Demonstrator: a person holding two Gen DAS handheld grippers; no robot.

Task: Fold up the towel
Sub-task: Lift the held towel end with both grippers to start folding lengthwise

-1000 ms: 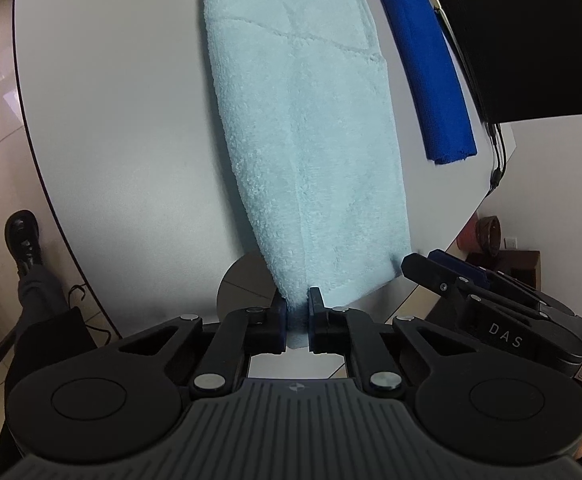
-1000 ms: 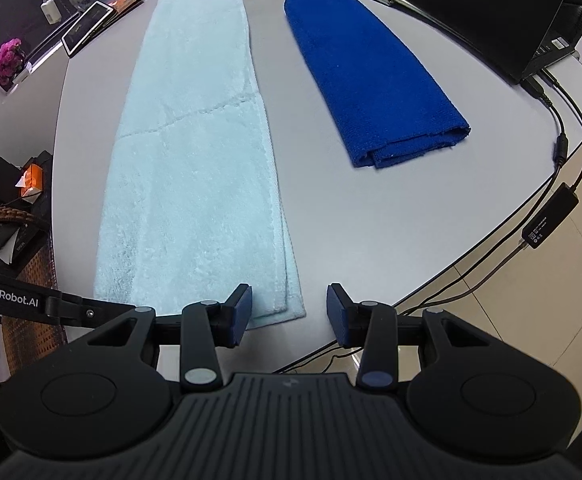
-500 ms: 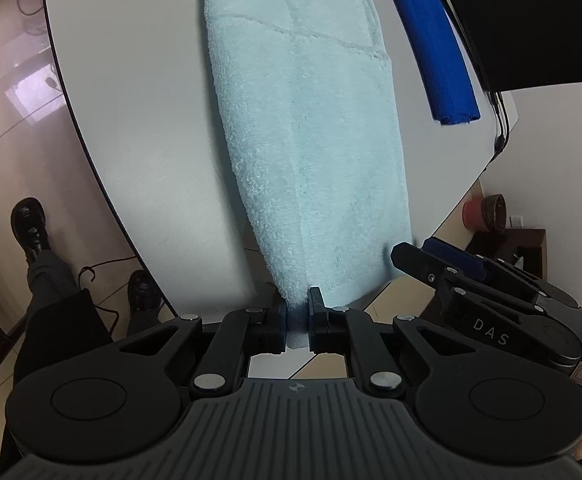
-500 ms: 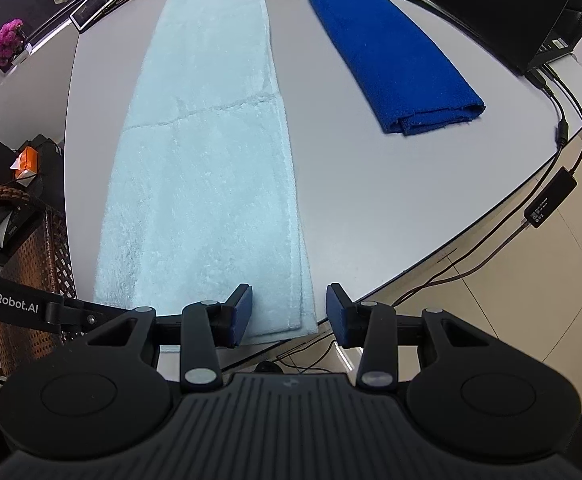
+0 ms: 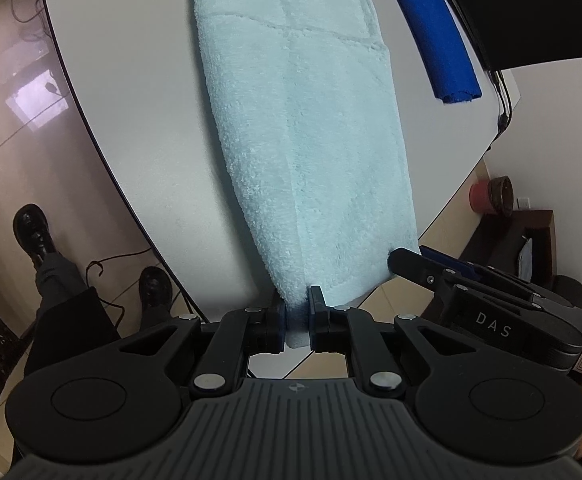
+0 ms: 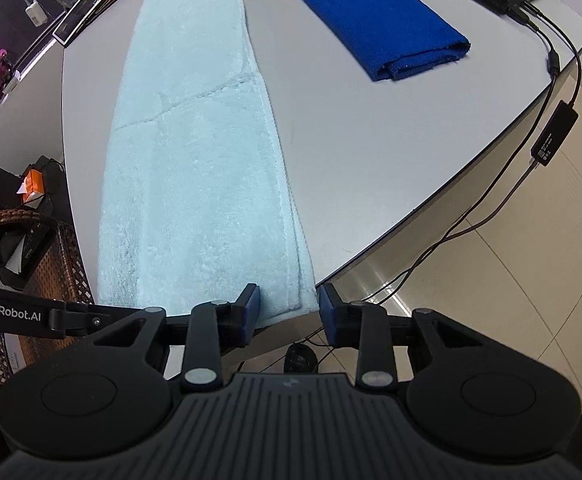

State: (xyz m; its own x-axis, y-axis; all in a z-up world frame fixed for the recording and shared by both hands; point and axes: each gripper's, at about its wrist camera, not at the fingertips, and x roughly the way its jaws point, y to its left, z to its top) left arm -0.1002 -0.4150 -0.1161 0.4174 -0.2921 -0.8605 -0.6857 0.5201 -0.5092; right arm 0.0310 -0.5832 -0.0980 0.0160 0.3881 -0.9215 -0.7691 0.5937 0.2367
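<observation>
Towel (image 6: 195, 168), pale blue, lies as a long narrow strip down the grey tabletop (image 6: 371, 152), running from the near edge away to the far side. It already shows stacked layers along its right long edge, so a lengthwise fold is in place, and a cross seam or layer edge crosses it about midway along.

Left tool (image 5: 297, 312) is clamped narrow on the near left corner of the strip, cloth pinched between its fingers. Right tool (image 6: 287, 312) stands wide, its fingers straddling the near right corner at the tabletop's edge without pinching it.

As a judgement: the strip is only part folded. What is left is the shortening, bringing the near end over toward the far end, perhaps more than once. That calls for the right tool to grip its corner so both corners travel together.

Right of the strip, well apart, a dark blue towel (image 6: 371, 20) lies folded.
</observation>
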